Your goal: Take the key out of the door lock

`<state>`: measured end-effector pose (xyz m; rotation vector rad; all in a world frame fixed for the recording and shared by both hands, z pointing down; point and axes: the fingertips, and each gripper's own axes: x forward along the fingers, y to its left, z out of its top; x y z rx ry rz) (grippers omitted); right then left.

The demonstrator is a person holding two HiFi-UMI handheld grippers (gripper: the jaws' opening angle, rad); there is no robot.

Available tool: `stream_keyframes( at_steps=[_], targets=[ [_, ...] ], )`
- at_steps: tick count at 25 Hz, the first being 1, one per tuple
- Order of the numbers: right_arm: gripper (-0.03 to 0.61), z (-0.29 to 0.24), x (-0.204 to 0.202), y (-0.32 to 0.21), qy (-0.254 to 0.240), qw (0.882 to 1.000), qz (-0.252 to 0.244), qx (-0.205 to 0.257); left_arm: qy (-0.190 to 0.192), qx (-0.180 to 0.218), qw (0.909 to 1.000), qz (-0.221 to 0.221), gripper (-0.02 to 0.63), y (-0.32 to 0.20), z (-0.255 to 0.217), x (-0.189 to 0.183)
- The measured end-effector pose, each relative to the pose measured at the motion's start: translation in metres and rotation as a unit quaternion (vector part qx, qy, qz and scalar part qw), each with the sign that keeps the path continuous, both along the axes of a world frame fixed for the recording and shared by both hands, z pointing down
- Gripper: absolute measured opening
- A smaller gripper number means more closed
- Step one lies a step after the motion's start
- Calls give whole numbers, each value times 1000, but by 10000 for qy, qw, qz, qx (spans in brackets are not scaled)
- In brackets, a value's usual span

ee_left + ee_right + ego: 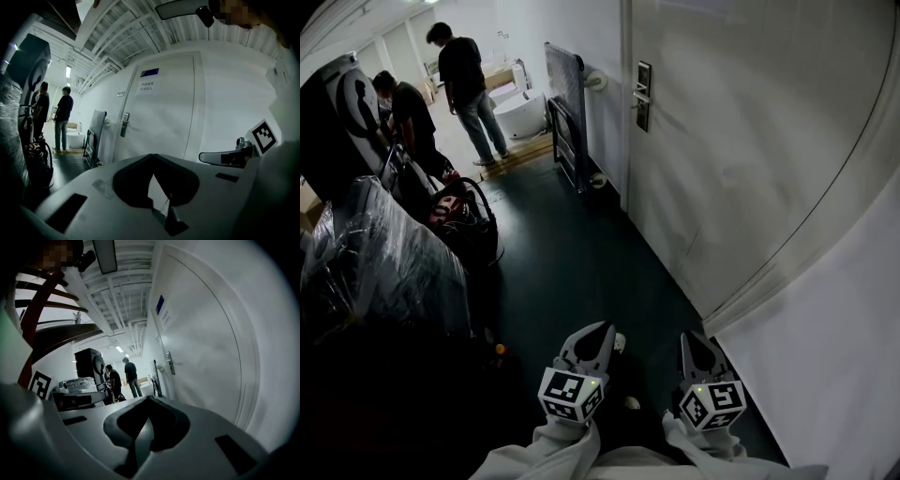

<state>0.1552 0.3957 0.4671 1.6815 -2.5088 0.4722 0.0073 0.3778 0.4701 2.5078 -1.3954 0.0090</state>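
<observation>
Left gripper [600, 330], right gripper [695, 339] clenched empty, far from the lock [643, 97].
Only our gripper views show the blue sign [149, 72].

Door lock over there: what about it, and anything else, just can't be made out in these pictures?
- Door lock, head view: too small and far off to tell whether a key sits in it.
- Blue sign on the door, left gripper view: print too small to read.
- Plastic-wrapped bundle, head view: the wrap and the dark hide what it covers.
</observation>
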Motion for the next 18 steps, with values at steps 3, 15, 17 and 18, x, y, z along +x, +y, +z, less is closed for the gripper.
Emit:
stream_keyframes(
  at_steps=[3, 15, 17, 18],
  targets=[
    [52, 1, -2, -10, 14, 10000, -17, 23, 20, 32, 10000, 6, 12, -14, 0, -1],
    [52, -4, -10, -106, 30, 10000, 8, 21, -18, 68, 9999, 113, 12, -115, -5, -3],
    [52, -7, -12, -127, 27, 10000, 16, 28, -19, 99, 9999, 139, 12, -137, -10, -4],
    [52, -9, -12, -137, 26, 10000, 29, 34, -11, 111, 9998, 157, 12, -148, -12, -4]
  ],
)
